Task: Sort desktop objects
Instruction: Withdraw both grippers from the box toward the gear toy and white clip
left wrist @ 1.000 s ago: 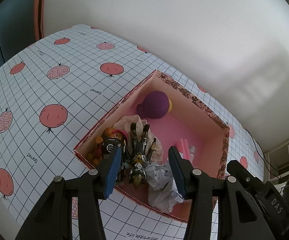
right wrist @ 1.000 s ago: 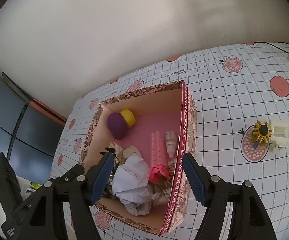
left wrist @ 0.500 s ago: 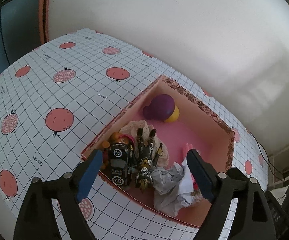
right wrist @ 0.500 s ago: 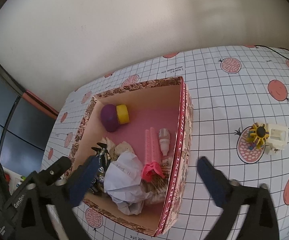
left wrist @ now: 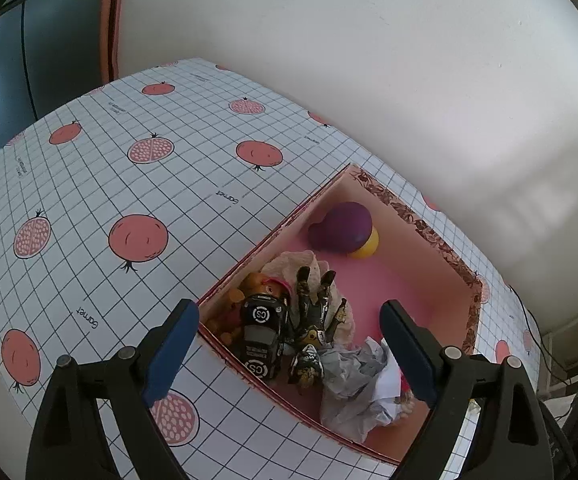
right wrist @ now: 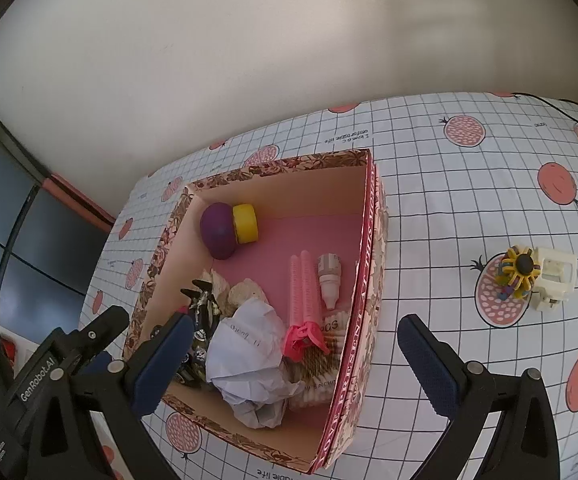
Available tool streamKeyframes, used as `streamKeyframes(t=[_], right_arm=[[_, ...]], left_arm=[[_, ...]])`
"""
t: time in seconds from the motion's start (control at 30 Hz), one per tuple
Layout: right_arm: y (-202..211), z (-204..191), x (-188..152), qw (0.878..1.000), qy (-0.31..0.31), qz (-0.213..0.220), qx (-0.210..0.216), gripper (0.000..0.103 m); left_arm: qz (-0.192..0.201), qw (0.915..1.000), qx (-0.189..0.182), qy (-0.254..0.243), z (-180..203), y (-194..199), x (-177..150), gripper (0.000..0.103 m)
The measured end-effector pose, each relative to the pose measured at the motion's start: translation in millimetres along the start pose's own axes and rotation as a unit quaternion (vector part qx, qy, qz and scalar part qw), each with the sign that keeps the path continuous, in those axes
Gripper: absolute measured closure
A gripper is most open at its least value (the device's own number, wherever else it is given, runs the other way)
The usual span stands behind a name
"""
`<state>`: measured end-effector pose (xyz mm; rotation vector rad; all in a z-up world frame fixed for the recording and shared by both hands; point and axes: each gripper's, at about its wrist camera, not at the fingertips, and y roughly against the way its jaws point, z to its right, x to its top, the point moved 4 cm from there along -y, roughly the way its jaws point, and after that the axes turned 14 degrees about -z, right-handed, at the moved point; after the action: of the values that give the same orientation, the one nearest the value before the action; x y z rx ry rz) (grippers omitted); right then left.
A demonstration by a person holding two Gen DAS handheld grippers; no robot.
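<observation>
The floral box [right wrist: 371,264] sits on your bench [right wrist: 469,184] near the wall, holding a purple-and-yellow toy [right wrist: 229,228], pink rollers [right wrist: 303,292], a small bottle [right wrist: 329,276], crumpled paper [right wrist: 249,356], a black toy car [left wrist: 261,330] and a dark figure [left wrist: 313,320]. Your left tongs [left wrist: 289,352] and right tongs [right wrist: 295,360] both gape wide, holding nothing, above the box's near end. Well apart to the right, a yellow spoked toy [right wrist: 519,268] touches a white block [right wrist: 553,276].
</observation>
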<state>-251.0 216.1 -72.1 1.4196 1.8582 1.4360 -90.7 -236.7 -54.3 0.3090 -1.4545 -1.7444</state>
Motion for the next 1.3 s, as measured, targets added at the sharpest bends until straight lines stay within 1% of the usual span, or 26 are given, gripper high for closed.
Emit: streamKeyframes(t=[0.27,0.4,0.5,0.93,1.17,1.3], right_arm=[[-0.2,0.3,0.2,1.000,-0.001,-0.003,-0.002,0.000],[2.0,2.9,1.1,1.000,-0.001,-0.002,-0.002,0.000],[6.2,8.6,2.3,1.000,-0.009,0.001,0.000,0.000],[36.2,44.7,7.1,0.998,-0.055,0.020,0.006,0.000],[65.0,73.8,9.8,0.995,-0.084,0.048,0.016,0.000],[81.5,94.1,9.3,0.993,-0.104,0.062,0.008,0.000]], left_arm=[[-0.001,1.0000,0.004,-0.004,2.0,-0.9,-0.9,0.011],[0.004,1.0000,0.008,-0.002,4.5,0.3,-1.7,0.011],[0.009,0.9999,0.005,-0.010,11.8,1.9,-2.6,0.011],[0.018,0.9987,0.011,-0.046,54.4,5.3,-15.0,0.011],[0.015,0.9974,0.003,-0.071,85.7,5.1,-28.0,0.011],[0.014,0.9961,0.000,-0.087,105.7,4.7,-36.8,0.011]])
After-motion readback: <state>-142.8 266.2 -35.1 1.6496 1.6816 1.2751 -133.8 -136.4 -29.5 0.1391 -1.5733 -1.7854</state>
